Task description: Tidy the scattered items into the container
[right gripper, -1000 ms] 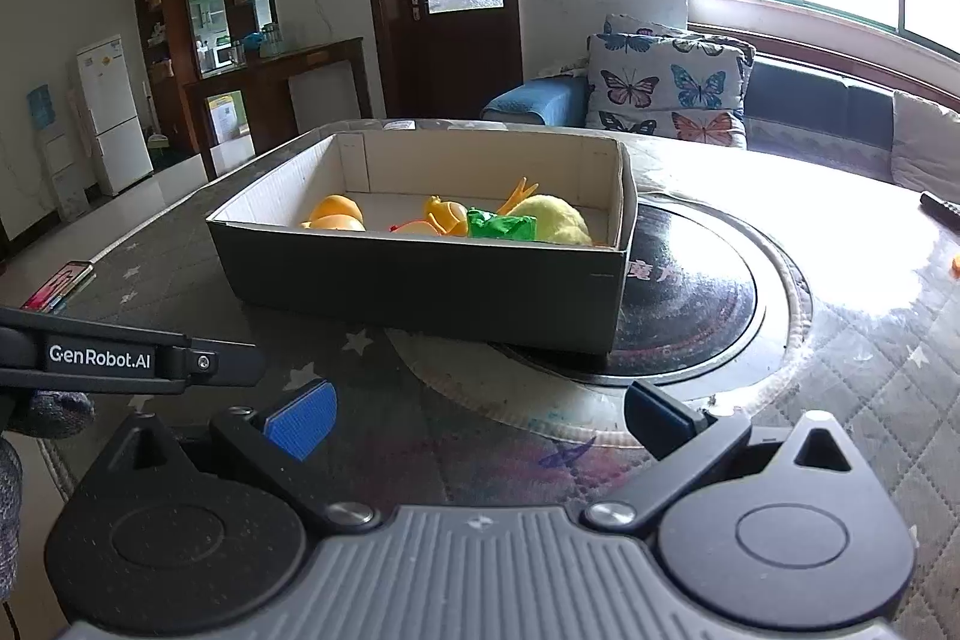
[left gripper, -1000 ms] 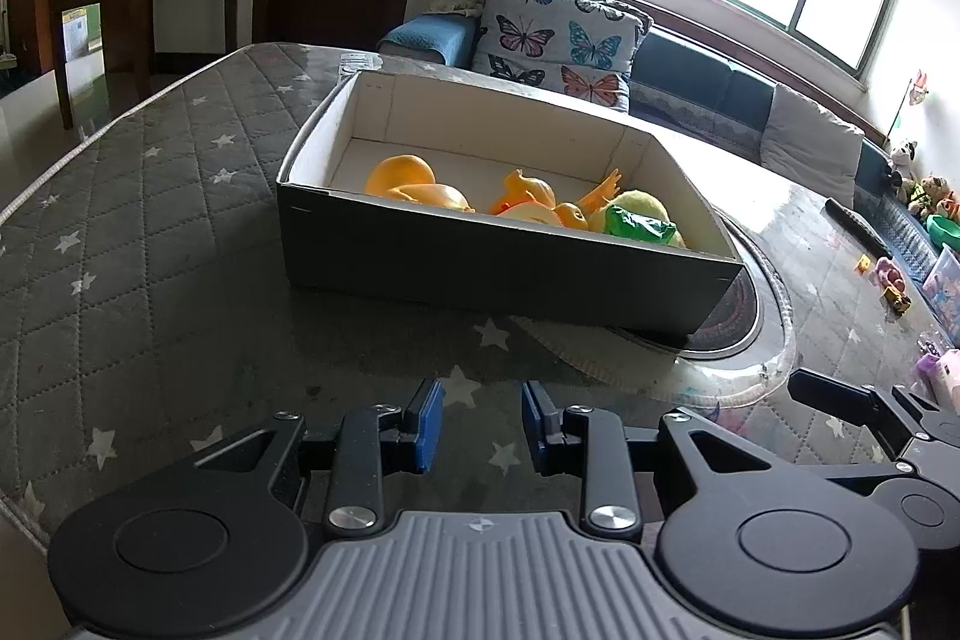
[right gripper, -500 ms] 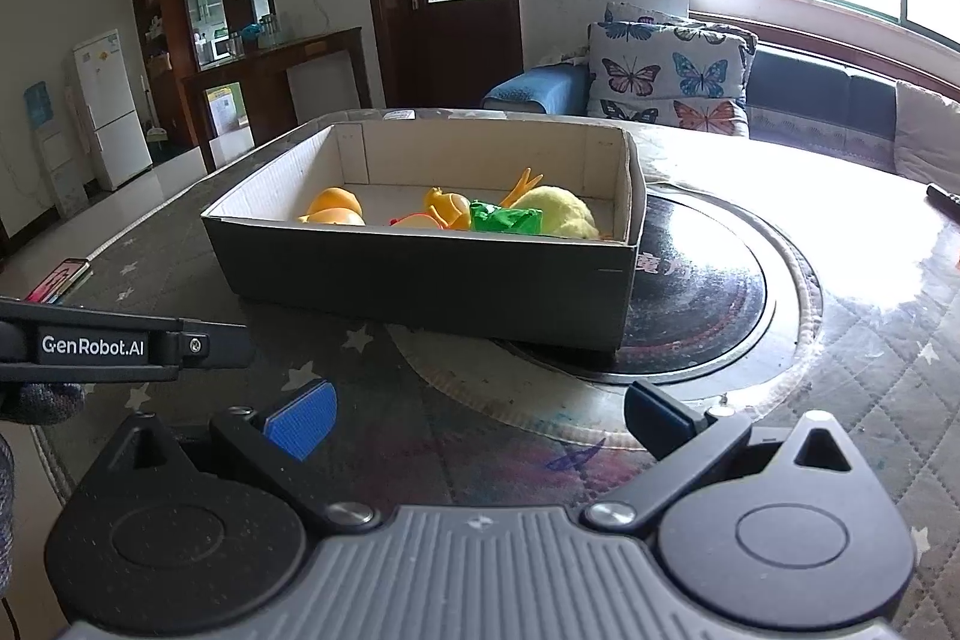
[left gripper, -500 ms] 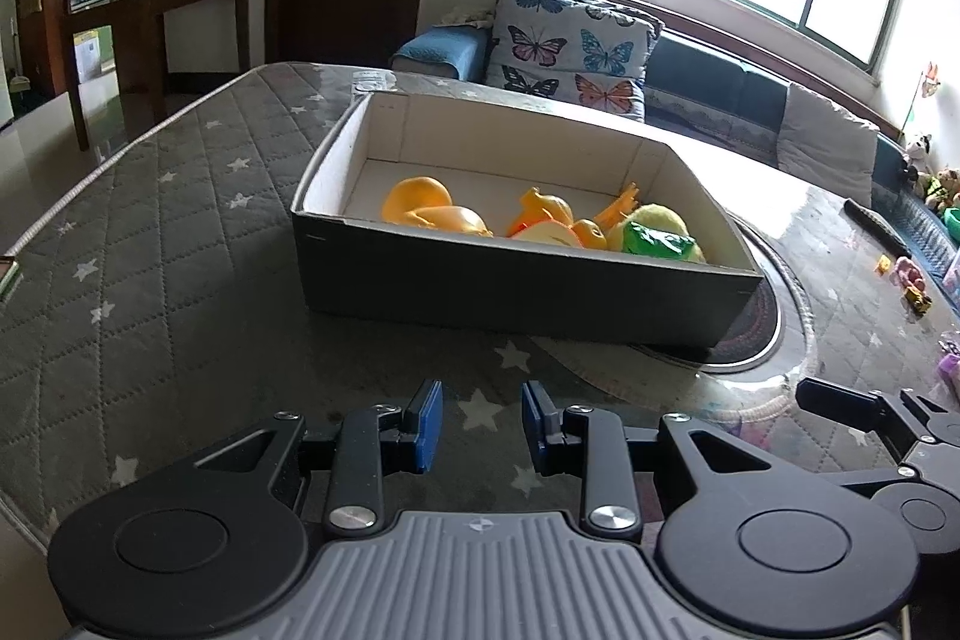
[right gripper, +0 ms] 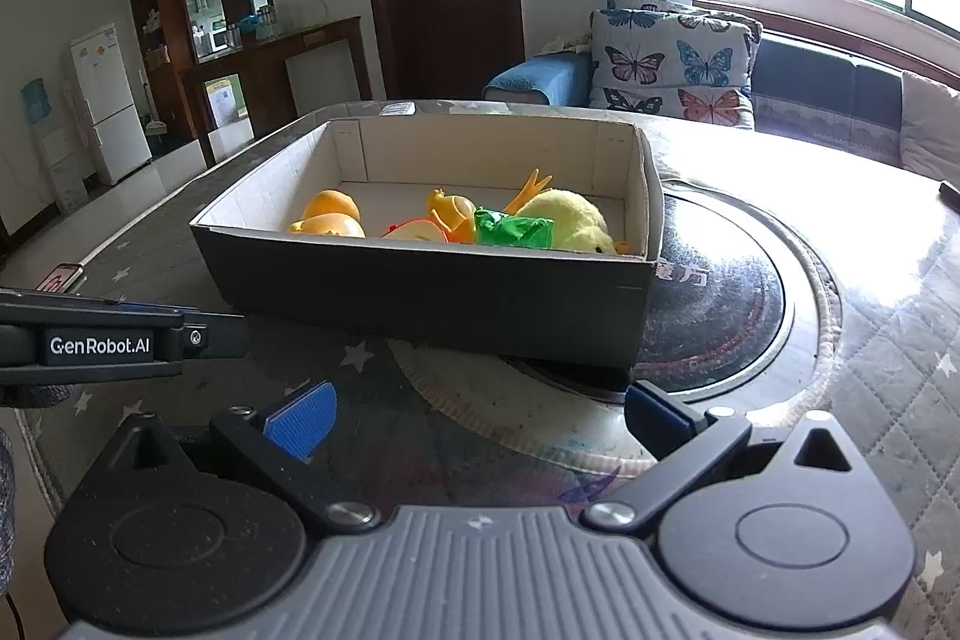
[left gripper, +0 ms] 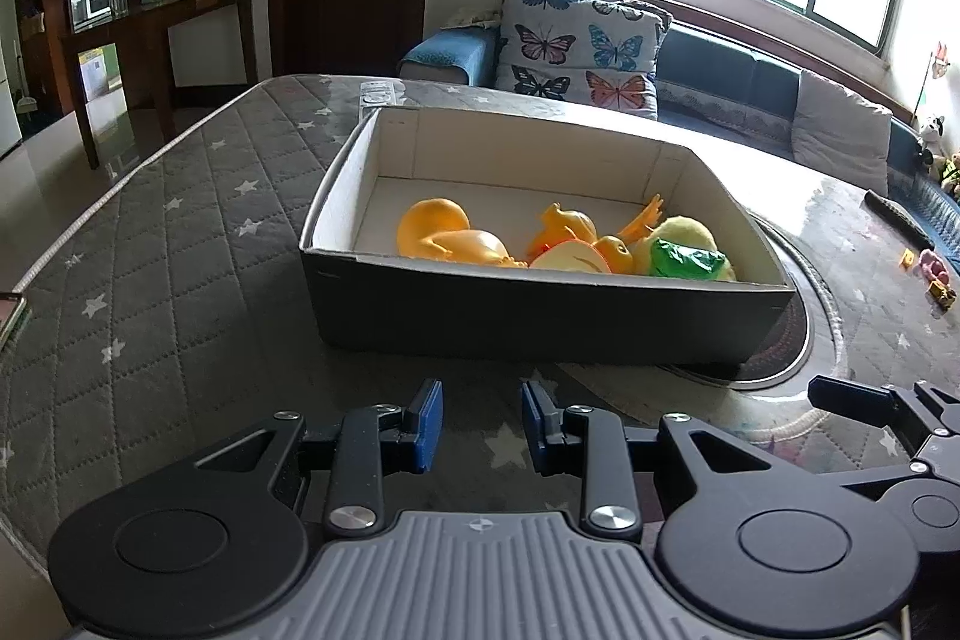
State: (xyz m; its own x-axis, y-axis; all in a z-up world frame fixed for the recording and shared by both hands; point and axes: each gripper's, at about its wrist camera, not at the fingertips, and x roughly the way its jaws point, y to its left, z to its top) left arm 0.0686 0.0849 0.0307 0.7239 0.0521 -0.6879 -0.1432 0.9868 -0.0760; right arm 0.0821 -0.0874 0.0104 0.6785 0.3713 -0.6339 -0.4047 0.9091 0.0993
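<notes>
A dark cardboard box [left gripper: 540, 316] [right gripper: 432, 298] with a white inside stands on the table. It holds orange plastic toys [left gripper: 444, 238] [right gripper: 327, 217], a yellow plush chick [right gripper: 570, 220] [left gripper: 690, 235] and a green crumpled piece [left gripper: 684, 262] [right gripper: 510, 229]. My left gripper [left gripper: 482, 424] is in front of the box, its jaws a narrow gap apart and empty. My right gripper [right gripper: 477, 415] is wide open and empty, also in front of the box. The left gripper's body [right gripper: 108, 343] shows in the right wrist view.
The table has a grey quilted star cover [left gripper: 150, 280] and a round black glass turntable [right gripper: 720, 304] under the box's right end. Small toys [left gripper: 933, 271] and a remote [left gripper: 897, 217] lie at the far right. A phone [right gripper: 60, 277] lies at the left edge.
Both grippers have moved a little closer to the box and now look down into it slightly more. Neither gripper's jaws have changed.
</notes>
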